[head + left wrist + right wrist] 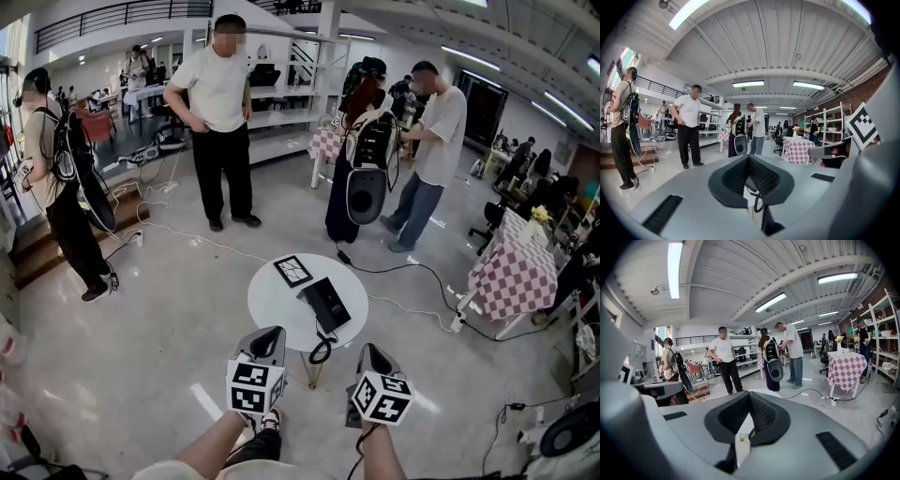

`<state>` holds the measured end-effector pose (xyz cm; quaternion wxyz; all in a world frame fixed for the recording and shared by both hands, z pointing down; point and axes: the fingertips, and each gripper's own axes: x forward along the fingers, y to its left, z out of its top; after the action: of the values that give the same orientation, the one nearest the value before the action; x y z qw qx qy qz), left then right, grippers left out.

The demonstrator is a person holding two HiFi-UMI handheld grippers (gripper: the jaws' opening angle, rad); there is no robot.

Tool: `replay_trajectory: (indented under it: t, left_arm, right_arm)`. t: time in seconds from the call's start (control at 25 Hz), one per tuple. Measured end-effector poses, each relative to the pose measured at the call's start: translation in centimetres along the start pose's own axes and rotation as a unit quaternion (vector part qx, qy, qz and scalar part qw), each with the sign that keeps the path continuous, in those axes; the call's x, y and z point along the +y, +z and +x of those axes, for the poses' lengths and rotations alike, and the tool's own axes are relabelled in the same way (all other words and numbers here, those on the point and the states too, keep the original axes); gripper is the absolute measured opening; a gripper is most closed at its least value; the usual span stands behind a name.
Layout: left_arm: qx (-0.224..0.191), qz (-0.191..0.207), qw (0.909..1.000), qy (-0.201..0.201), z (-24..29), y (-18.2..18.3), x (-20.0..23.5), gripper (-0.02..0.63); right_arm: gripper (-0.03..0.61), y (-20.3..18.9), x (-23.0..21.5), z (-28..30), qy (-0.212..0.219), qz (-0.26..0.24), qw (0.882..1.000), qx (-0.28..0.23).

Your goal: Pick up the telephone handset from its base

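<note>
Hovering short of the table (pixel 272 309), left gripper (pixel 266 336) and right gripper (pixel 371 352) are closed, empty: approach step; next, one must open over the far telephone handset (pixel 319 303).

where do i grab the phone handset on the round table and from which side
Grip the handset mid-bar, across its narrow width, coming from above. It seems to lie flat along the left edge of the telephone base, slanted on the round table; its coiled cord hangs off the near end, so stay clear of that.
</note>
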<state>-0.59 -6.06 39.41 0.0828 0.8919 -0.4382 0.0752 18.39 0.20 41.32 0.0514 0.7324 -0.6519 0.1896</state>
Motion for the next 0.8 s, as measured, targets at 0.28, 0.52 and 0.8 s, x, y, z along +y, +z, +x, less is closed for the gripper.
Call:
replay_trajectory:
  t: [0.28,0.52,0.8]
  left_arm:
    - [0.002,-0.011,0.9999,0.009,2.8,0.0,1.3,0.017]
    - [0.001,-0.012,0.9999,0.004,6.2,0.4,2.7,0.017]
    - [0.0,-0.009,1.0,0.0,11.0,2.1,4.8,0.017]
  right_arm:
    - [0.025,1.0,-0.5,3.2,0.007,-0.004,1.0,0.003]
    - [0.025,2.0,-1.0,6.6,0.0,-0.002,1.0,0.0]
    - [0.025,4.5,-1.5,11.1,-0.005,-0.004,1.0,-0.005]
